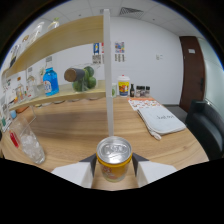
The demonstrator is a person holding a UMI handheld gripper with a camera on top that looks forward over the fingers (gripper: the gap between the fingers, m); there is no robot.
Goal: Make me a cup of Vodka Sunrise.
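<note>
A yellow-orange drink can with a silver, unopened top sits between my two white fingers, and the dark pads press on both of its sides. My gripper is shut on the can, over the wooden table. A clear glass holding ice cubes stands on the table to the left of the fingers. The can's base is hidden behind the fingers.
A thin white post rises from the table just beyond the can. A wooden shelf at the back left carries a blue bottle, a brown-lidded jar and green limes. A yellow-capped bottle, small dark bottles, a white cloth and a black chair lie to the right.
</note>
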